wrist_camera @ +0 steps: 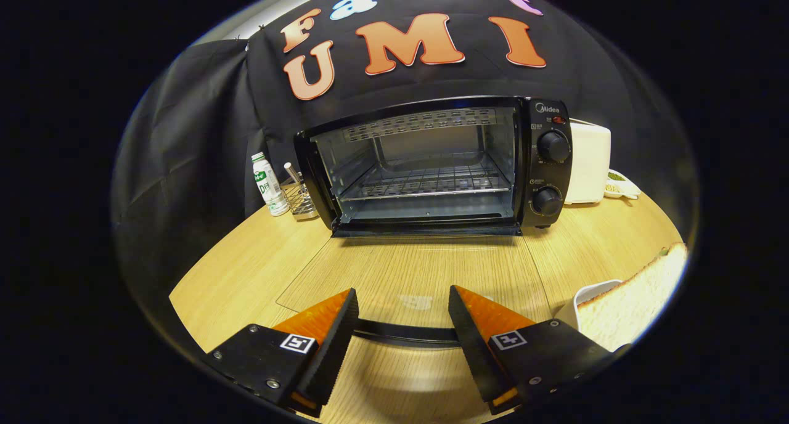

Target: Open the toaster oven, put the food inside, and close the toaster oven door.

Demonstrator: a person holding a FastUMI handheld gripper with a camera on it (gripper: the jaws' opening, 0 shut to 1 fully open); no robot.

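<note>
We see our gripper [404,301] with its fingers spread wide and holding nothing, the dark handle bar [404,333] of the glass door [419,276] lying between them where the door is folded flat on the wooden table [246,270]. Beyond the fingers the toaster oven [431,165] stands open with its wire rack [425,180] bare. The slice of bread [641,294] rests on a white dish [582,297] just right of the right finger, and a small bottle [269,183] and a wire holder [300,199] stand left of the oven, a white appliance [588,162] to its right.
</note>
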